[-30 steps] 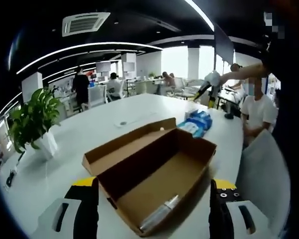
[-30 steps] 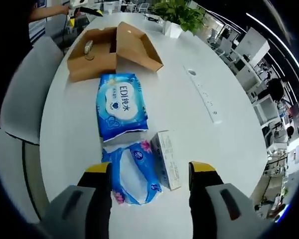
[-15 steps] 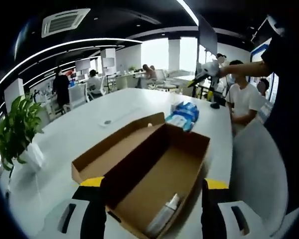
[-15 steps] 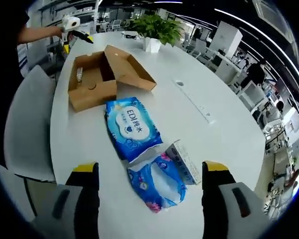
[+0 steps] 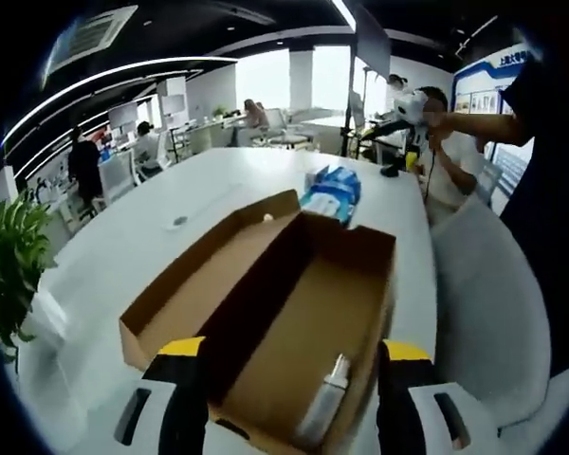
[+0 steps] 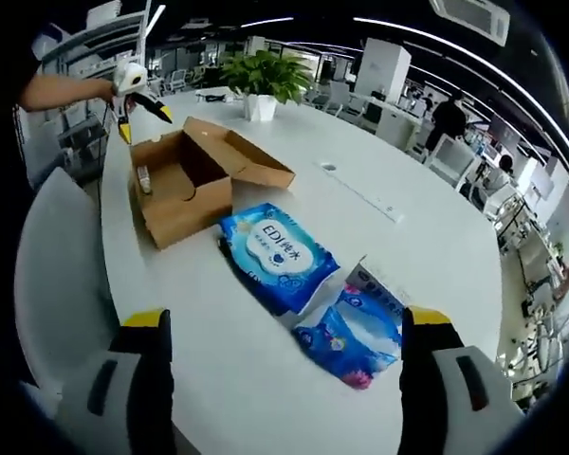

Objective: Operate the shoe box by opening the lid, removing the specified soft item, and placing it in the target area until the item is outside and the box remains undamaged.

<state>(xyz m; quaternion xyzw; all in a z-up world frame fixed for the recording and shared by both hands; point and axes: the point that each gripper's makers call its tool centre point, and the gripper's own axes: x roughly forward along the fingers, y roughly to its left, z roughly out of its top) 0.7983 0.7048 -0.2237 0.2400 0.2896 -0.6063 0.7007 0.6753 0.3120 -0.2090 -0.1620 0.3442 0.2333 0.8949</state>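
The brown cardboard shoe box (image 5: 303, 313) stands open on the white table (image 5: 133, 256), its lid (image 5: 194, 289) folded flat to the left. A small pale bottle (image 5: 324, 414) lies in its near corner. My left gripper (image 5: 292, 403) hovers open just over the box's near end. Beyond the box lie blue wipe packs (image 5: 330, 188). In the right gripper view the box (image 6: 185, 180) sits far left, a blue wipe pack (image 6: 277, 254) and a second soft pack (image 6: 353, 334) lie nearer, and my right gripper (image 6: 286, 384) is open above bare table, with the left gripper (image 6: 137, 95) at the box.
A small white carton (image 6: 379, 282) rests beside the second pack. A potted plant (image 6: 261, 76) and a power strip (image 6: 360, 194) stand further along the table. A grey chair (image 6: 57, 284) lines the table's edge. People sit at desks behind.
The left view has drawn closer over the box. The right view has backed away from the packs, which now lie further ahead. Box and packs stay put; both grippers stay open.
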